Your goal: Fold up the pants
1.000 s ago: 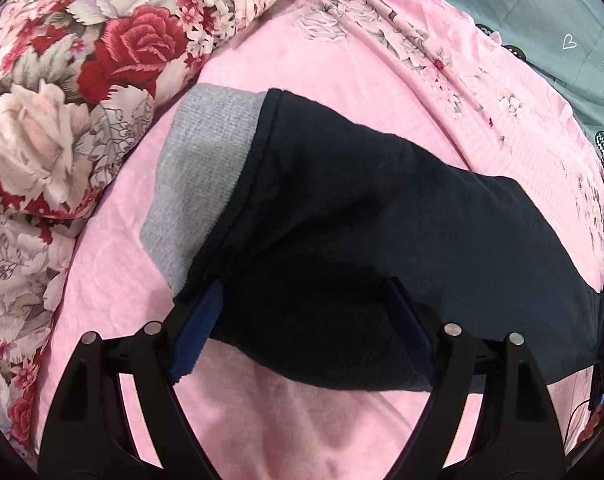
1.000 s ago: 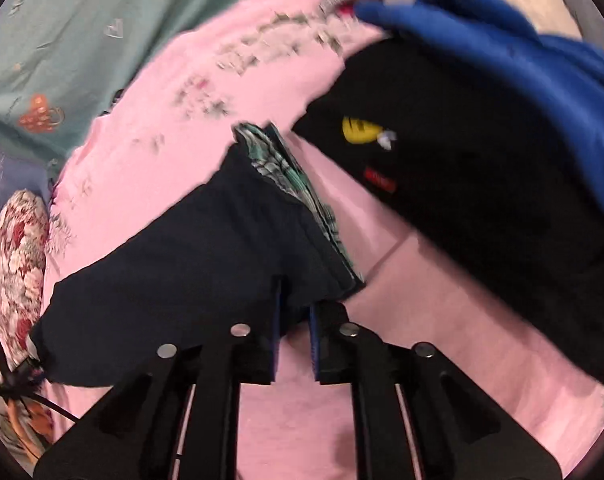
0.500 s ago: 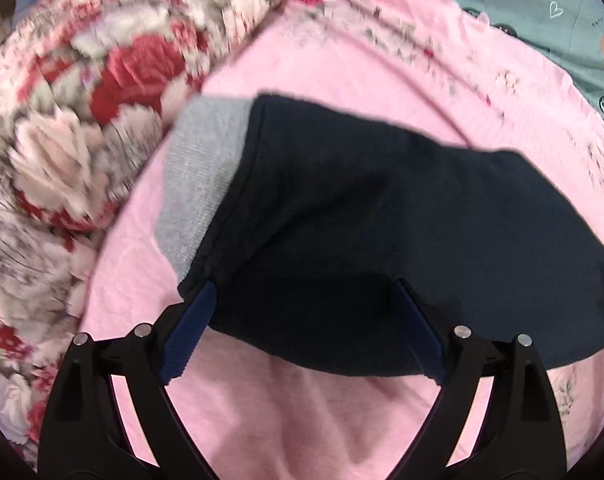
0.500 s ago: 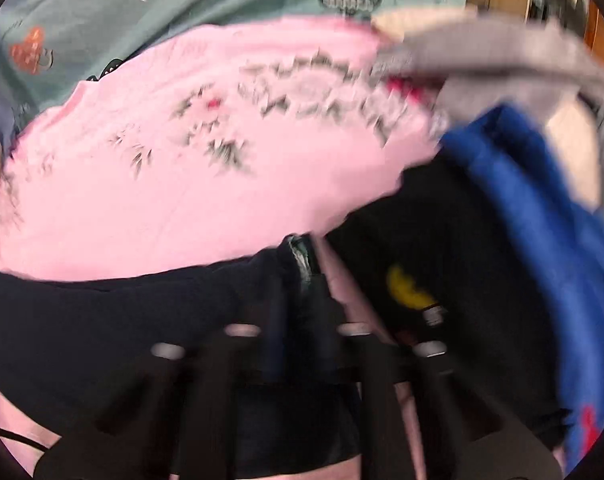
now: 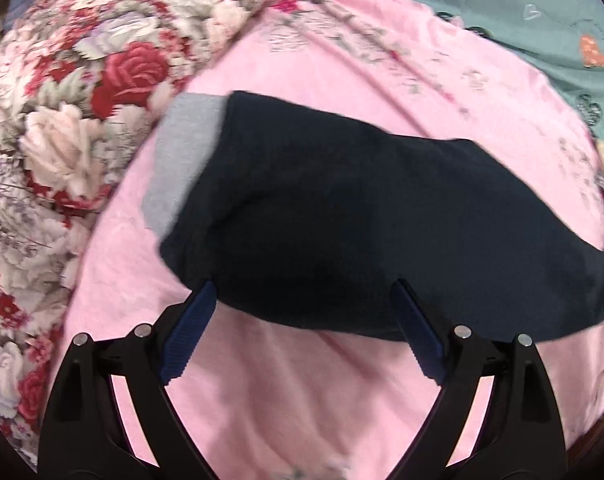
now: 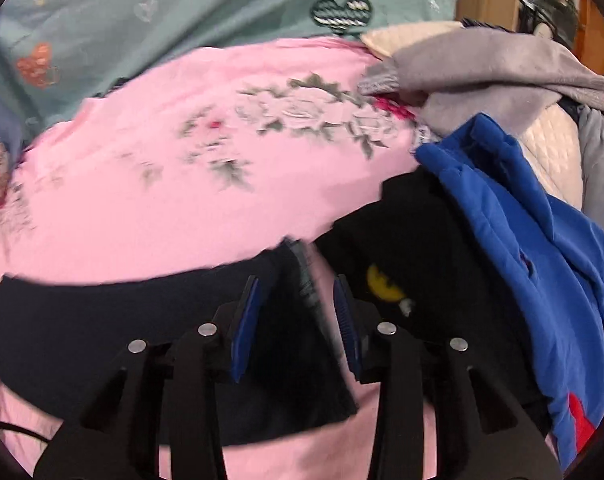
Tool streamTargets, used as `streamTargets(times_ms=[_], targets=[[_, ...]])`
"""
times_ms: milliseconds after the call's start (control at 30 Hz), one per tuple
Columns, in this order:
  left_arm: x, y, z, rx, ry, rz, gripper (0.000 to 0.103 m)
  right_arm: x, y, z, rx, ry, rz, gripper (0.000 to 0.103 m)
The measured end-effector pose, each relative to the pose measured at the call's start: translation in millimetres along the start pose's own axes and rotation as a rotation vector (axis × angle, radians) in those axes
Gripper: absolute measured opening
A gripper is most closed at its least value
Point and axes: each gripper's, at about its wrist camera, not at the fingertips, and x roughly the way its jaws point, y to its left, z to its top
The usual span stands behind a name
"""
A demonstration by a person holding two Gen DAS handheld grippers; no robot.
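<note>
Dark navy pants [image 5: 361,220] lie flat across the pink bedsheet [image 5: 302,400], with a grey cuff [image 5: 182,160] at their left end. My left gripper [image 5: 302,300] is open wide over the near edge of the leg. In the right wrist view the pants [image 6: 102,320] end in a checked waistband [image 6: 307,280]. My right gripper [image 6: 298,308] is open, its fingers either side of that waistband end.
A floral quilt [image 5: 62,120] is heaped at the left. A teal blanket [image 6: 182,20] lies beyond the pink sheet. At the right lie a black garment with a yellow logo [image 6: 401,264], a blue garment [image 6: 541,260] and a grey one [image 6: 481,72].
My right gripper was shut on the waistband end and has opened, letting it go. It also tilted up toward the far blanket. My left gripper stayed open and shifted slightly.
</note>
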Motion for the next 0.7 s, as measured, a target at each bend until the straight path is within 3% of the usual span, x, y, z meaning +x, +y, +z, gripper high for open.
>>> streamTargets(times_ms=[100,167,200,267,333,400,433,533,633,700], targets=[[6,-18,-2,0.056,0.005,-0.02,0.094,-6,19,-22,-0.049,0.056,0.145,0.039],[22,-23,-5,0.09,0.025,0.069,0.094,-4,31,-36,-0.087,0.089,0.188,0.039],[29,-20,-7,0.093,0.037,0.111,0.099,3,33,-43,-0.101,0.121,0.203,0.039],[31,-7,-9,0.053,0.051,0.06,0.1,18,31,-51,-0.103,0.177,0.159,0.039],[27,3,-6,0.012,0.072,0.031,0.1,15,26,-50,-0.085,0.169,0.146,0.039],[19,10,1,-0.028,0.067,0.008,0.098,5,29,-45,-0.096,0.145,0.067,0.039],[13,10,5,-0.04,0.05,-0.002,0.098,-3,35,-40,-0.114,0.115,0.06,0.039],[-8,-4,21,-0.032,-0.041,-0.027,0.098,-13,60,-23,-0.135,0.075,0.178,0.043],[-22,-34,46,0.002,-0.165,-0.068,0.098,-16,117,-3,-0.202,0.025,0.247,0.043],[-18,-52,64,0.059,-0.199,-0.118,0.099,-13,168,7,-0.247,-0.006,0.356,0.043]])
